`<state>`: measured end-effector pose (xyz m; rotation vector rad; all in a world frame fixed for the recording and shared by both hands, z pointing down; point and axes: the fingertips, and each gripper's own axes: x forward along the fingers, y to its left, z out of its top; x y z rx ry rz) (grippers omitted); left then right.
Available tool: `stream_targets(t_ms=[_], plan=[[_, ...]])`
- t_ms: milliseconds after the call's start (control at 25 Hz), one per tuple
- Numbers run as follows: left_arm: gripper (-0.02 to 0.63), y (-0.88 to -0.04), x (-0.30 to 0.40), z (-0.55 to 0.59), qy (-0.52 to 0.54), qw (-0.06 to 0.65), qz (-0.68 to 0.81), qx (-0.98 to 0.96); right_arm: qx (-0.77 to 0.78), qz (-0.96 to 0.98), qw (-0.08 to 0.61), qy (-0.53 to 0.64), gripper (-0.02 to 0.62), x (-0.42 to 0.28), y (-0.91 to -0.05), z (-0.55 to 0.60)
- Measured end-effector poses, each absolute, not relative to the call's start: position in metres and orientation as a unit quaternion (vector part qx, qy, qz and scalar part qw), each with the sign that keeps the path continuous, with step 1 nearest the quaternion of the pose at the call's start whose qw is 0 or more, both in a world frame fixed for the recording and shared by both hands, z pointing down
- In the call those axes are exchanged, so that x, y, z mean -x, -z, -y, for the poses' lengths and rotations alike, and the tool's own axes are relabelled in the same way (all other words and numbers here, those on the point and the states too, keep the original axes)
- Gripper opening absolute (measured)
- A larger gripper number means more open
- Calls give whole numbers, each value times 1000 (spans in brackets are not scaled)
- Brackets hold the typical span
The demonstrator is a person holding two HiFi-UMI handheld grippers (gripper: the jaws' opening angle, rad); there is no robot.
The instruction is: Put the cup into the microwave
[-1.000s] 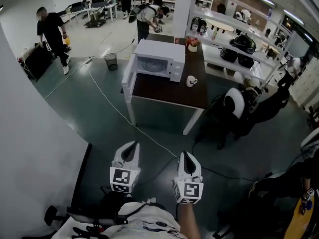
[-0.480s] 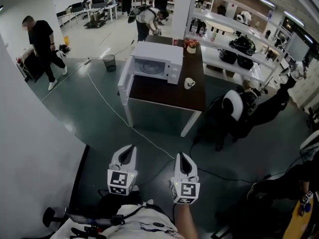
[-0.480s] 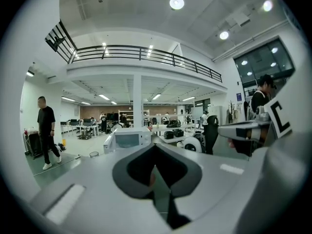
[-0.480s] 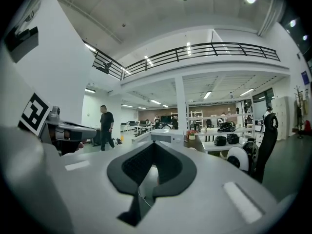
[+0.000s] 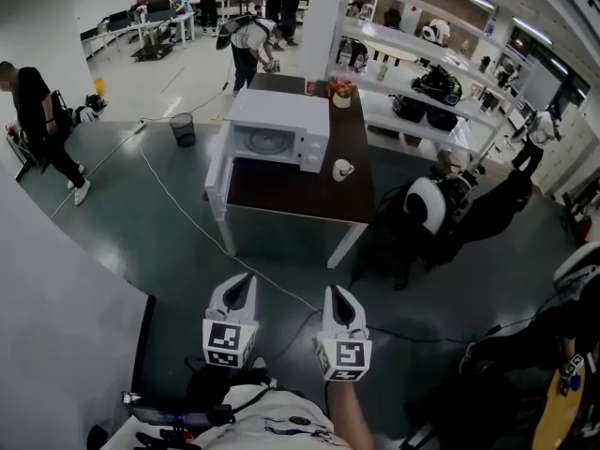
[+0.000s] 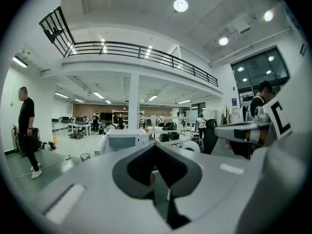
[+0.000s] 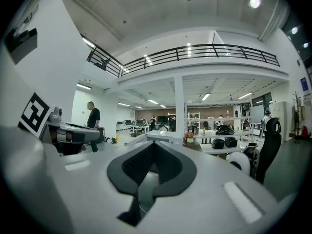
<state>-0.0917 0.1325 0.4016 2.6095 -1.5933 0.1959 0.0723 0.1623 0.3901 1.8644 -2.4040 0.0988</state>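
The white cup [image 5: 343, 169] stands near the right edge of a dark brown table [image 5: 291, 191], far ahead of me. Left of it sits the white microwave [image 5: 278, 130], its door [image 5: 217, 169] swung open to the left. My left gripper [image 5: 242, 283] and right gripper [image 5: 336, 295] are held side by side over the floor, well short of the table. Both are shut with nothing between their jaws. The microwave [image 6: 122, 141] shows small above the jaws in the left gripper view and again as the microwave [image 7: 164, 136] in the right gripper view; I cannot make out the cup there.
A white cable [image 5: 192, 219] runs across the green floor toward the table. A black chair [image 5: 424, 212] with a white headrest stands right of the table. A bin [image 5: 183, 127], a flower pot [image 5: 341, 93], white shelving [image 5: 422, 59], a wall [image 5: 56, 298] at my left and several people surround the area.
The table with the microwave and cup has drawn nearer and shifted left in the head view. Both grippers stay shut and side by side. The person in black has walked off to the left.
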Motion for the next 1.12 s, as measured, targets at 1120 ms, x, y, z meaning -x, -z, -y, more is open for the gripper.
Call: stream_targets(t_ms=[1120], plan=[[-2, -413, 68, -2, -76, 70, 530, -842, -583, 809, 64, -39, 2, -76, -397, -25]])
